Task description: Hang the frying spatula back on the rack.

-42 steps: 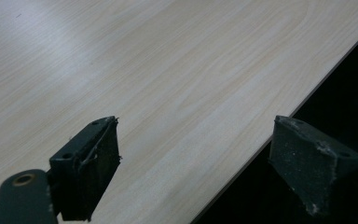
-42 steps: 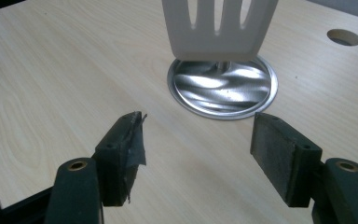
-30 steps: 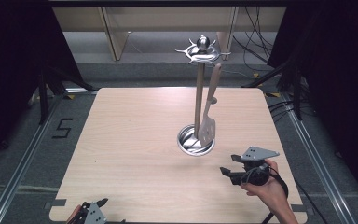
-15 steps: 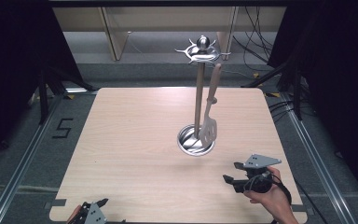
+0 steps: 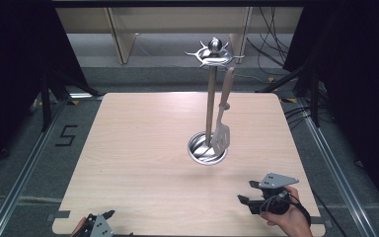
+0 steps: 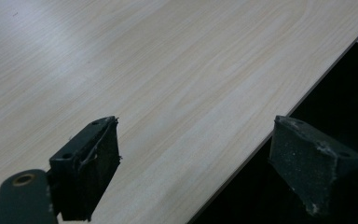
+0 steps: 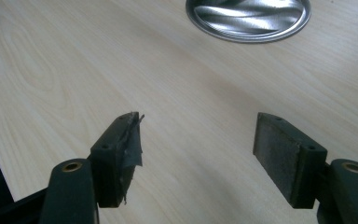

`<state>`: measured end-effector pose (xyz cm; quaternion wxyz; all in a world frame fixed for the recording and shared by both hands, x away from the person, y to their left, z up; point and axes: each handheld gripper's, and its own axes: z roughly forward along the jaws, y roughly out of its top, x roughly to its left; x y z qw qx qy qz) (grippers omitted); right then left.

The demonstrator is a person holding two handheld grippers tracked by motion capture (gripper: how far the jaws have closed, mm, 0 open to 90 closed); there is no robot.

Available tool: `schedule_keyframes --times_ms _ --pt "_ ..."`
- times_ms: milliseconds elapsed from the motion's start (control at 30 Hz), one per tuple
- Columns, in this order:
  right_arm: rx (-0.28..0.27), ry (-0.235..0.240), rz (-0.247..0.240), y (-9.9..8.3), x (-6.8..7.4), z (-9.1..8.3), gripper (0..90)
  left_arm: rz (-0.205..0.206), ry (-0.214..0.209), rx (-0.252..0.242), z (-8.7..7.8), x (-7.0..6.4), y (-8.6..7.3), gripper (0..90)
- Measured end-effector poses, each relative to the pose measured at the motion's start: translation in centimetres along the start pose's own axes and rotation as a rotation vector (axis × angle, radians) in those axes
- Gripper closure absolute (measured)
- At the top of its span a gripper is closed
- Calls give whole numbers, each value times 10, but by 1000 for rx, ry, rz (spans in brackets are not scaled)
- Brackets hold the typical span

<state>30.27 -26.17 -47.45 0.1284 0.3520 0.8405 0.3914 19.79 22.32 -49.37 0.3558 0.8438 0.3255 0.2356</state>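
- We get just a sliver of the left gripper [image 5: 98,224], chopped off by the high view's bottom edge.
- Right gripper view: the stand's round metal base [image 7: 248,18] is clipped at the top.
- The spatula [image 5: 222,126] covers part of the base's rim.

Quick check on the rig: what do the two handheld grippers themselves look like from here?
The right gripper is black, with a grey three-cornered plate on top and a black cable looping over the hand. Its two black jaws carry worn grey pads, one frayed. The left gripper has matching black jaws, a grey plate and a reddish part beside it.
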Motion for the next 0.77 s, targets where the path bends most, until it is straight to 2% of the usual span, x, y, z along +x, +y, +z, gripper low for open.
schedule_keyframes --times_ms 133,300,333,533,567,667,733,767 --pt "7 -4 -10 -4 1 0 326 2 -9 3 0 0 0 151" --pt "13 3 -1 -7 2 -1 323 1 -7 4 0 0 0 151" --pt "7 -9 7 -8 3 -1 323 1 -8 3 -1 0 0 151" --pt "3 -12 -9 -10 3 -2 322 5 -7 4 0 0 0 151" --pt "13 -8 19 -11 5 -2 322 5 -7 5 0 0 0 151" --pt "12 -4 -10 -11 2 -3 320 14 -4 11 0 1 0 151" --pt "8 -2 3 -11 2 -3 319 10 10 9 1 0 0 151" --pt "9 -10 4 -11 2 -4 318 12 1 12 0 1 0 151"
